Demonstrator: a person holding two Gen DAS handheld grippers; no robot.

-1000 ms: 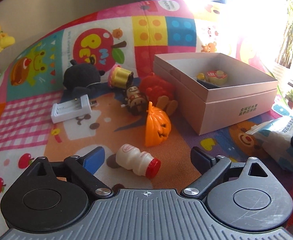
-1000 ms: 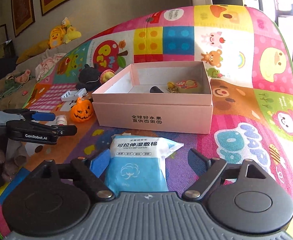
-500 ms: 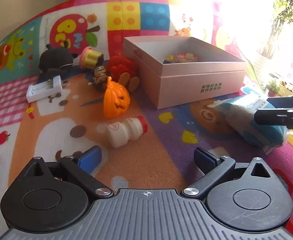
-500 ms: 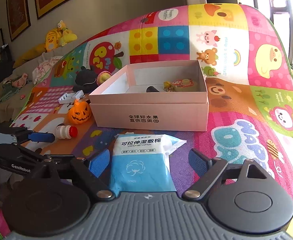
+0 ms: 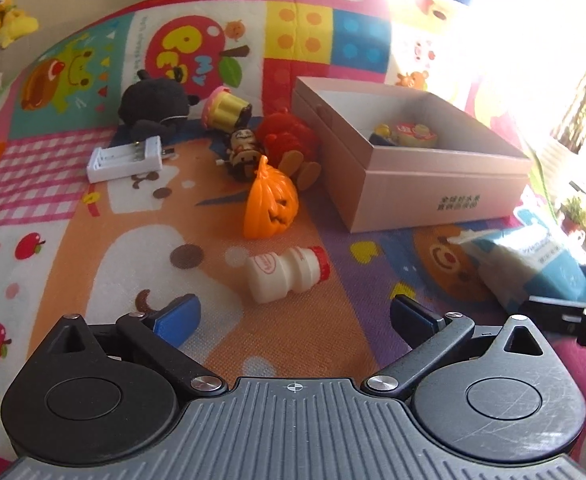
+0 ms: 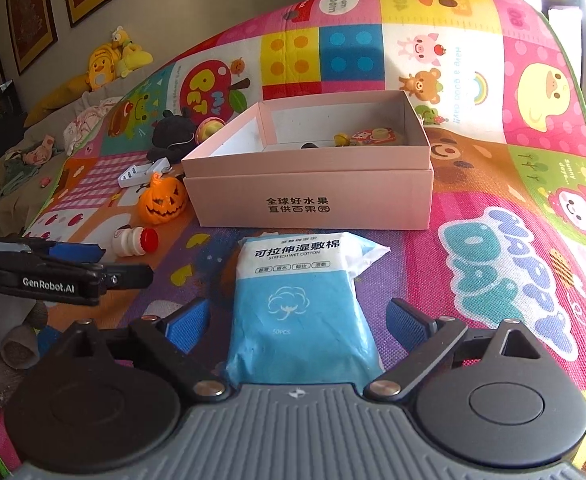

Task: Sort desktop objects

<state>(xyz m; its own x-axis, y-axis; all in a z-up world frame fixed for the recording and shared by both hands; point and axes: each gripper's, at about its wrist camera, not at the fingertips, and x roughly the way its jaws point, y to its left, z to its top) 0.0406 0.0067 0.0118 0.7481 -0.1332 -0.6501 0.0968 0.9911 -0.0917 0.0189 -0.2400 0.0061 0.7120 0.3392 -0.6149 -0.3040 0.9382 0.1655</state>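
Note:
A pink cardboard box (image 5: pixel 445 196) (image 6: pixel 309 200) stands open on the colourful play mat with a few small toys inside. A small white bottle with a red cap (image 5: pixel 289 274) (image 6: pixel 135 242) lies on its side just ahead of my left gripper (image 5: pixel 295 316), which is open and empty. A blue and white pack of wet cotton (image 6: pixel 301 304) (image 5: pixel 529 268) lies between the open fingers of my right gripper (image 6: pixel 297 324); the pads are apart from it. An orange pumpkin toy (image 5: pixel 271 208) (image 6: pixel 163 202) stands left of the box.
Left of the box lie a red plush (image 5: pixel 289 140), a small brown figure (image 5: pixel 245 154), a yellow cup toy (image 5: pixel 225 110), a black plush (image 5: pixel 153 106) and a white battery holder (image 5: pixel 127 158). My left gripper shows at the left of the right wrist view (image 6: pixel 65 272).
My left gripper drew back from the white bottle and swung, then came a little closer again. My right gripper stayed open around the wet cotton pack, moving slightly.

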